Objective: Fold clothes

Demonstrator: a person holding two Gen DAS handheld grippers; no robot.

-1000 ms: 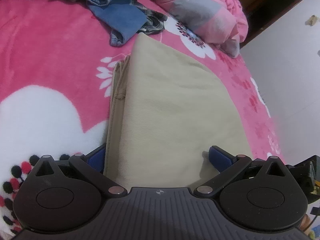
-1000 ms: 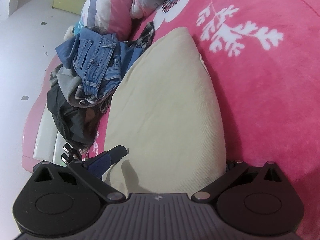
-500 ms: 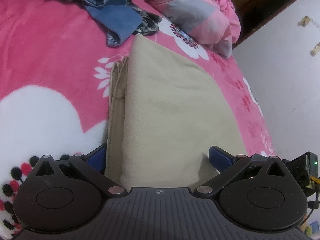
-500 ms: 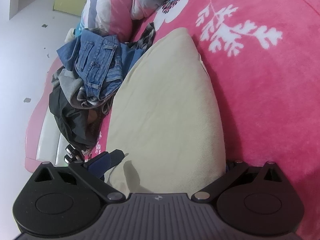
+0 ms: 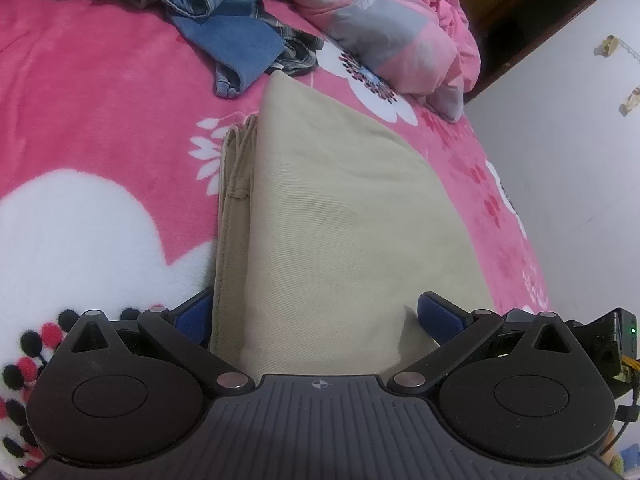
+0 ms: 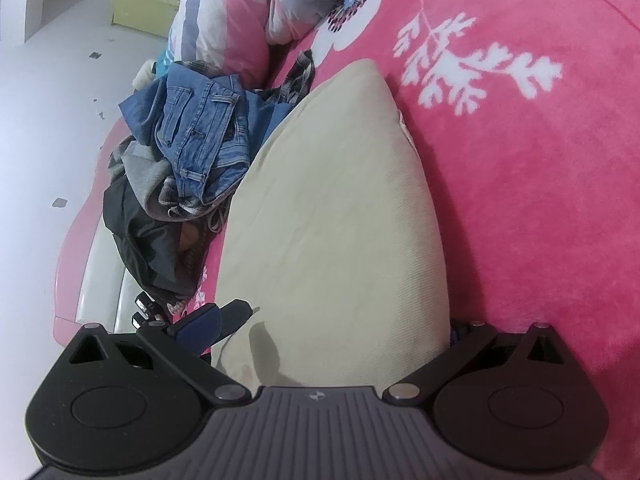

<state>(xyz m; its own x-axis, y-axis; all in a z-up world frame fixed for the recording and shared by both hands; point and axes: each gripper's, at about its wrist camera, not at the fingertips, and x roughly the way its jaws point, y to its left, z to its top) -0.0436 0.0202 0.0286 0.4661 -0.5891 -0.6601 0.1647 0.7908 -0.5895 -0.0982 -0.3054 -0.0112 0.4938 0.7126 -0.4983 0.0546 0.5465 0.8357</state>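
Folded beige trousers [image 5: 340, 232] lie on a pink blanket [image 5: 100, 112], their near end between the wide-spread fingers of both tools. The left gripper [image 5: 316, 320] and right gripper [image 6: 332, 332] each straddle the cloth without pinching it. Beyond the fingertips, jeans [image 6: 200, 132] top a heap of clothes.

The near end of the beige folded garment [image 5: 340, 240] disappears behind the left claw [image 5: 316, 316]. In the right wrist view, the right claw's [image 6: 332, 320] right finger is hidden behind the garment. The jeans [image 5: 224, 12] are cut off at the far picture edge.
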